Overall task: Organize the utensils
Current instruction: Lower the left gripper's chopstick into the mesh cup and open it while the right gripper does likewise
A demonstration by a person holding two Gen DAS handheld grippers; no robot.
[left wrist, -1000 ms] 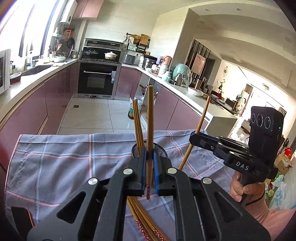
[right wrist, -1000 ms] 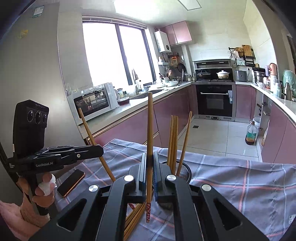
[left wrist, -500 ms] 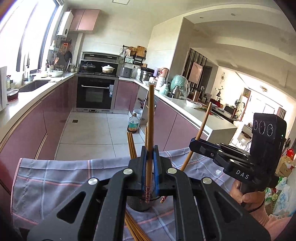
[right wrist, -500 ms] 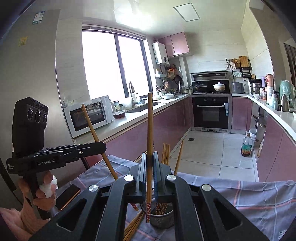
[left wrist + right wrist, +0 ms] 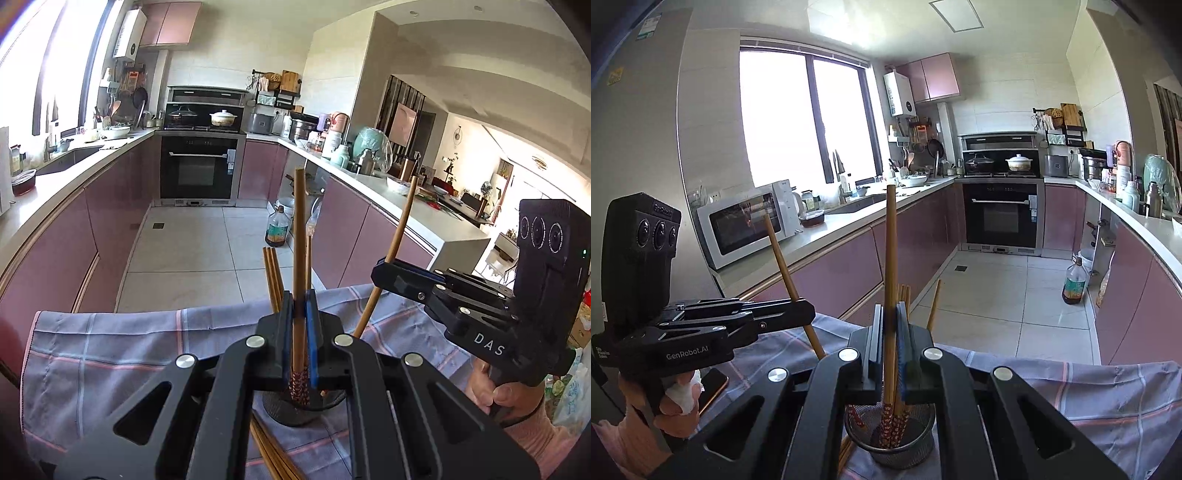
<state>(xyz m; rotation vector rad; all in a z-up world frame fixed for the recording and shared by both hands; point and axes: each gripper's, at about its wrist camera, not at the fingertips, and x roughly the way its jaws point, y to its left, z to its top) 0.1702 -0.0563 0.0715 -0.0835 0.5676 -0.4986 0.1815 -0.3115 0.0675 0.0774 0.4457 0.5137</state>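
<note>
Left wrist view, chopstick (image 5: 298, 236) upright between closed jaws, above mesh holder (image 5: 291, 411)

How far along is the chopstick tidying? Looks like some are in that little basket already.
Done: several chopsticks already stand in the mesh holder.

In hand: the left gripper and the right gripper are each shut on one chopstick, held upright over the holder; neither is dropped in yet.

Left: a few loose chopsticks lie on the checked cloth beside the holder.
</note>
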